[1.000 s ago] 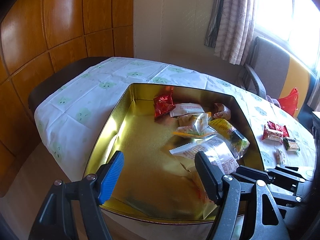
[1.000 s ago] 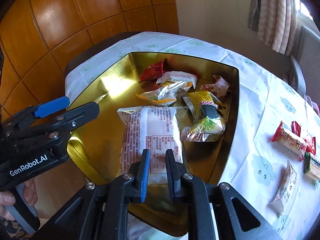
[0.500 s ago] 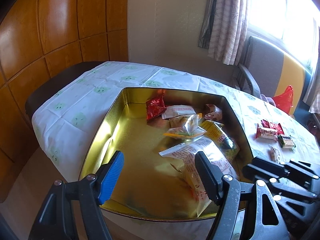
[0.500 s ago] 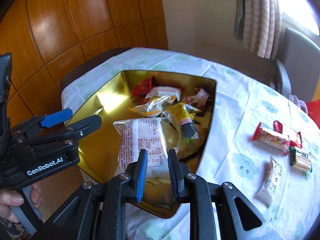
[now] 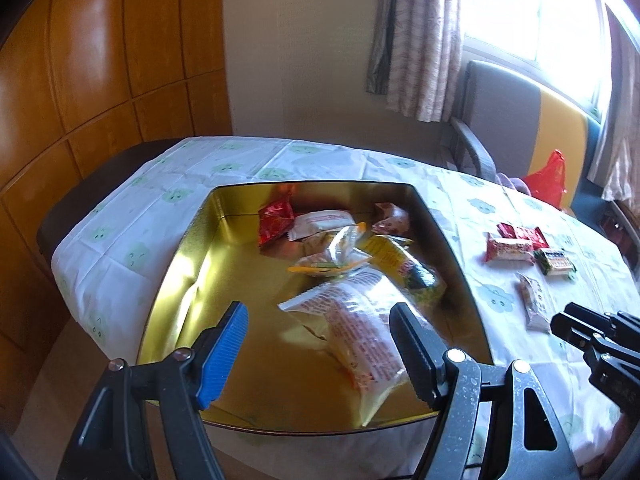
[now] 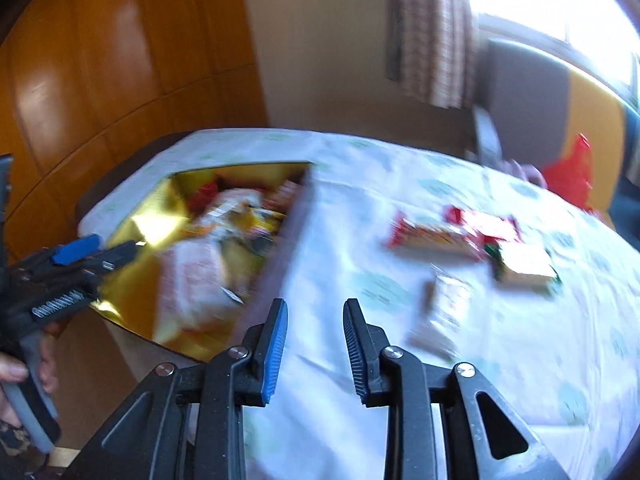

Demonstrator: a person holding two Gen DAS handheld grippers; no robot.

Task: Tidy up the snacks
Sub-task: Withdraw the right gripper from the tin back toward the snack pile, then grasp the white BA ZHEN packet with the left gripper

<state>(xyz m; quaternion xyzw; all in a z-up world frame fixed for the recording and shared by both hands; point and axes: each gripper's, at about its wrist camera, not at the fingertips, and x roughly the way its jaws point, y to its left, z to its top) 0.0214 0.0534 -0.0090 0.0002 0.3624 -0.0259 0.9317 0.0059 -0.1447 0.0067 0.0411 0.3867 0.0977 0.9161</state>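
A gold tin (image 5: pixel 180 264) sits on the clothed table and holds several snack packets, among them a large clear bag with red print (image 5: pixel 360 320) near the front. My left gripper (image 5: pixel 320 344) is open and empty above the tin's near edge. My right gripper (image 6: pixel 316 348) is open and empty above the tablecloth, right of the tin (image 6: pixel 160 216). Loose snacks lie on the cloth: a red-and-white bar (image 5: pixel 508 249), a green-and-white packet (image 5: pixel 556 262) and a small white packet (image 5: pixel 532 304). The right wrist view is blurred; the white packet (image 6: pixel 444 304) lies just ahead of the gripper.
The table (image 5: pixel 120 240) has a white cloth with green prints. Wood panelling stands to the left. A grey and yellow chair (image 5: pixel 520 120) with a red bag (image 5: pixel 548 176) is at the far right, under a curtained window.
My right gripper has let go of the large clear bag, which now lies in the tin. It has opened and swung right over the tablecloth. My left gripper has pulled back a little.
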